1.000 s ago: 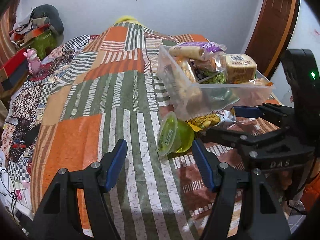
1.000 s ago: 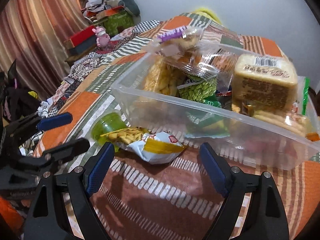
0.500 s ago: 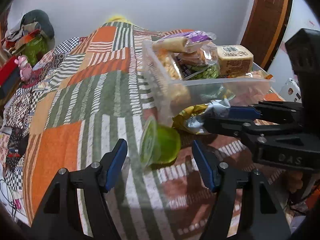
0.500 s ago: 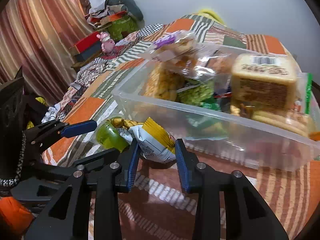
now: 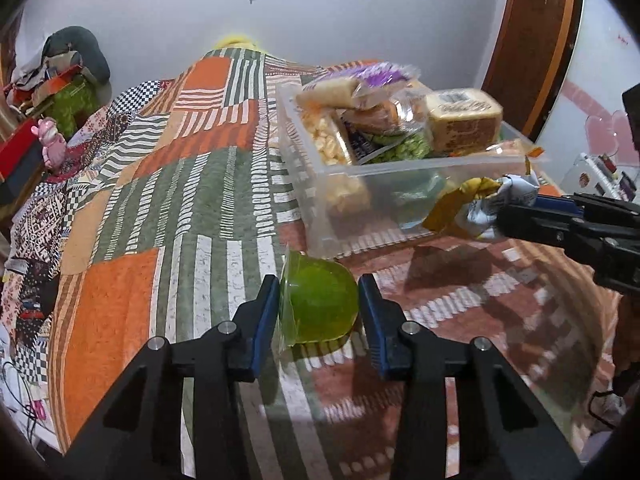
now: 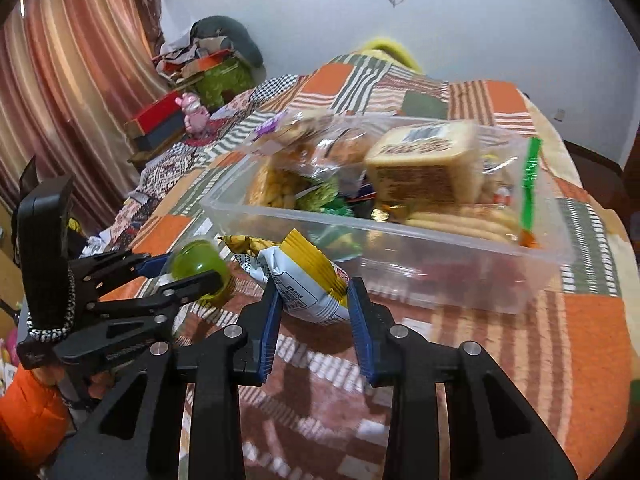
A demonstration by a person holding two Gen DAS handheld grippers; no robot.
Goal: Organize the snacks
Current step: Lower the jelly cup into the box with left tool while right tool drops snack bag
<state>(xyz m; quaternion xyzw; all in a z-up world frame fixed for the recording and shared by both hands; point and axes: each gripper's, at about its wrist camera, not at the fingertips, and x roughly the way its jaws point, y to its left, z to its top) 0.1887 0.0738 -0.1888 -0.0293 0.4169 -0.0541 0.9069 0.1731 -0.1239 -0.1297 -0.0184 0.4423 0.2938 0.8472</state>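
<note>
A: What's the biggest thing here?

B: The patchwork quilt (image 5: 132, 208), in orange, green and white stripes, covers the whole bed. Everything else I'll place against the clear plastic bin (image 6: 460, 256) that sits on it.

A: And what's in the bin?

B: It's piled with packaged snacks: a tan wrapped block (image 6: 424, 168) with a barcode on top at the far side, a bag of yellow puffs (image 5: 328, 144) in the left corner, green peas (image 5: 400, 150) beside that, and long pale biscuits (image 6: 456, 220) along the near wall.

A: Where's the right gripper?

B: The right gripper (image 6: 312, 308) is just in front of the bin's near wall. Its blue pads are drawn in narrow on a white and yellow snack packet (image 6: 304, 280), pinching it from both sides. From the left wrist camera the packet looks raised off the quilt, close by the bin's front wall, with its shadow underneath.

A: And the left?

B: The left gripper (image 5: 318, 312) is off the bin's near-left corner. Its pads bracket a green jelly cup (image 5: 320, 304) lying on its side, foil lid toward the left pad. The pads sit right against the cup, and the cup seems to rest on the quilt, near the bin's corner but not touching it.
</note>
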